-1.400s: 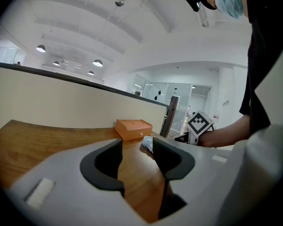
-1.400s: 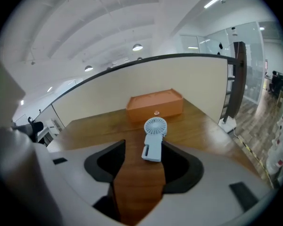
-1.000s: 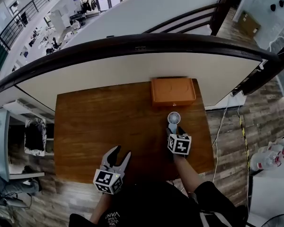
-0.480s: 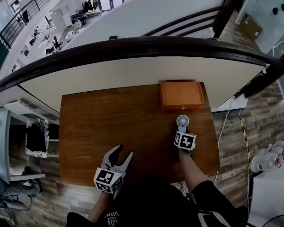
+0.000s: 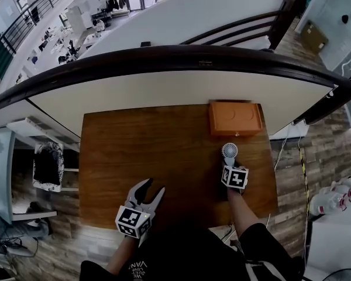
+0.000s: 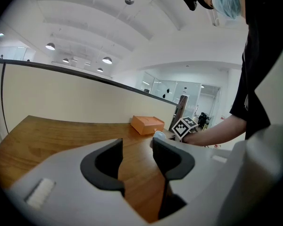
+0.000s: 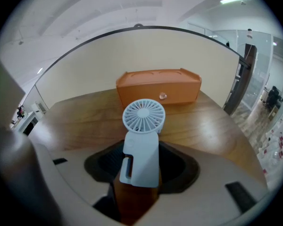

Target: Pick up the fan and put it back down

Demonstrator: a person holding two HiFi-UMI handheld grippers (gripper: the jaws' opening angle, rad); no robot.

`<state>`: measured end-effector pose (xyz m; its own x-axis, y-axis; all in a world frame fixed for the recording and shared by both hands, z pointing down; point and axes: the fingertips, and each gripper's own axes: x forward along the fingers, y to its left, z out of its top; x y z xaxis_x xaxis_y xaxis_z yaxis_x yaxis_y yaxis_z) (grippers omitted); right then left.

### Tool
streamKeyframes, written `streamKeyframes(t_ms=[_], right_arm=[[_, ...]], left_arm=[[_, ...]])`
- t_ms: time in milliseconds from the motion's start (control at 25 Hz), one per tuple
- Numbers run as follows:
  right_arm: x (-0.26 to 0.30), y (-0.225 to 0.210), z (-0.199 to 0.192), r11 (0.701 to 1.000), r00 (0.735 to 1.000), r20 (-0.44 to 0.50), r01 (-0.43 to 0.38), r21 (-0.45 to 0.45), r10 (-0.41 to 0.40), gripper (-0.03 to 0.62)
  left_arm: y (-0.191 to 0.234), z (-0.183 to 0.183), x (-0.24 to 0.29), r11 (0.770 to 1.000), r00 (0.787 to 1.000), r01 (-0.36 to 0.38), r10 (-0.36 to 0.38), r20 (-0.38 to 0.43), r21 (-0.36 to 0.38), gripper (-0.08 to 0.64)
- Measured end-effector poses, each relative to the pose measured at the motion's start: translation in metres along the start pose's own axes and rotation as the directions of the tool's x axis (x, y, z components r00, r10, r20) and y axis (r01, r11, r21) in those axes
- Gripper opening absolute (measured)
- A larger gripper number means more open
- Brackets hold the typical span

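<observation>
**Fan stood between closing jaws: the lift is about to start**

The fan [image 7: 142, 140], a small pale blue hand fan with a round grille above a flat handle, stands upright on the bench [image 5: 146, 145]. It is close to the right edge, just in front of the orange box [image 5: 235, 117] that sits at the far right corner. The right gripper [image 5: 230, 165] points steeply down over it from the near side. In the right gripper view the fan's handle rises between the two dark pads, and the jaws are closing on it from a wide spread. A sliver of bench shows beside the handle on the left, so a firm pinch is not yet evident. The fan's foot is hidden by the gripper body, and no view shows whether it has left the wood; it appears to rest there.

The left gripper [image 5: 147, 193] hovers over the near edge of the bench, well apart from the fan. Its jaws are spread, with only bare wood between them.

As a judgement, the approach is done and the grasp is being made. The lift and the set-down are both left to do.
</observation>
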<state>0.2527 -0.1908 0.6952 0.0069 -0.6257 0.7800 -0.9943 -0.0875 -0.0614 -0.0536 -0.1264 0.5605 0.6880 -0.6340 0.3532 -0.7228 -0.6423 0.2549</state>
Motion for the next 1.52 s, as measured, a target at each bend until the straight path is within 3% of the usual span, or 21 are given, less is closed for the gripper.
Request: streamKeyframes(t_ms=[280,640,1040,1520], right_arm=[[0.001,0.075,0.023,0.99,0.992,0.029,-0.117,-0.084,0.12,0.222],[0.029,0.139,0.074,0.973,0.981,0.065,-0.171,-0.155,0.183,0.222],[0.075,0.158,0.118,0.97,0.984,0.069,-0.151,-0.189,0.166,0.222],[0.119,0.141,0.152,0.983,0.992,0.062,-0.097,-0.157,0.107,0.222]], left_arm=[[0.023,0.003,-0.017,0.999,0.999,-0.028,0.028,0.021,-0.017,0.187],[0.064,0.001,-0.039,0.994,0.995,-0.096,0.097,0.029,-0.042,0.187],[0.09,-0.003,-0.023,0.995,0.997,-0.083,0.083,-0.011,-0.055,0.187],[0.112,0.003,0.01,0.997,0.998,-0.05,0.048,-0.03,-0.052,0.187]])
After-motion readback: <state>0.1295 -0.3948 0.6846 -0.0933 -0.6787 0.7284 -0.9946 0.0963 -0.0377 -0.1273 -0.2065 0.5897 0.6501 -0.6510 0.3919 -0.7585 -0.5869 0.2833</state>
